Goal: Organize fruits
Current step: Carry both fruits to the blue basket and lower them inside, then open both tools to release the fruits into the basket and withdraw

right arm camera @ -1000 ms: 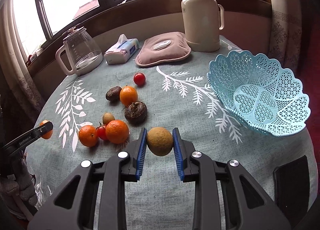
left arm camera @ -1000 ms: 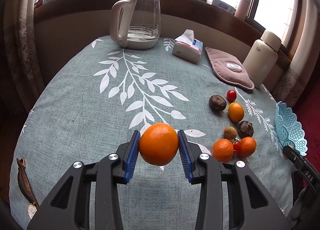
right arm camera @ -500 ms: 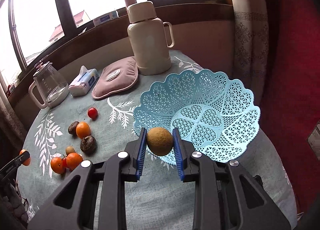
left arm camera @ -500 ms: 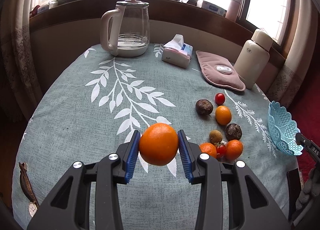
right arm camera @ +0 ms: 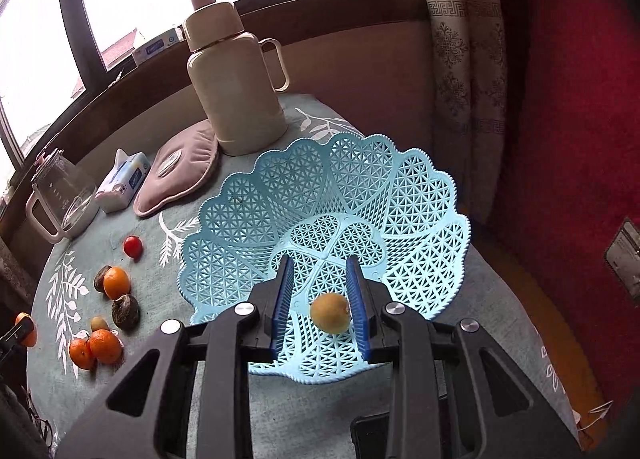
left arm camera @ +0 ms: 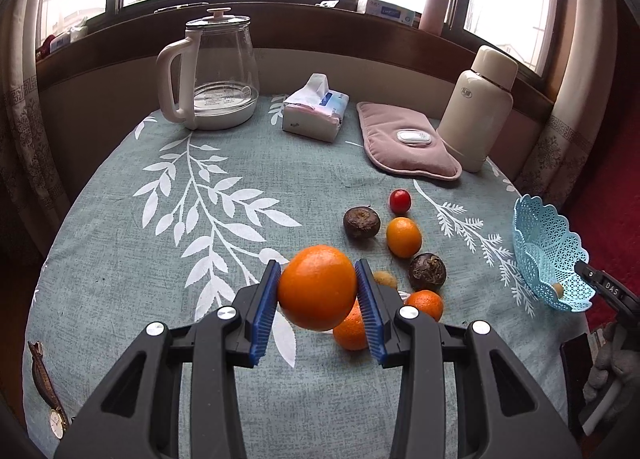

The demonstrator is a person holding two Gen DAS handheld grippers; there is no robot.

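Basket (right arm camera: 420, 195) sat at the table's right edge, the drop point. Right gripper (right arm camera: 320, 299) was over it, jaws opening; the brown fruit (right arm camera: 330, 312) lay loose between them on the mesh, apparently just let go. Left gripper (left arm camera: 318, 291) clamped an orange (left arm camera: 316, 286) above the table, probably next in. Other fruit (left arm camera: 403, 237) waited mid-table.

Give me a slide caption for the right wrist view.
Right gripper opening over the blue lattice basket, a small tan fruit between its jaws, other fruits waiting on the table.
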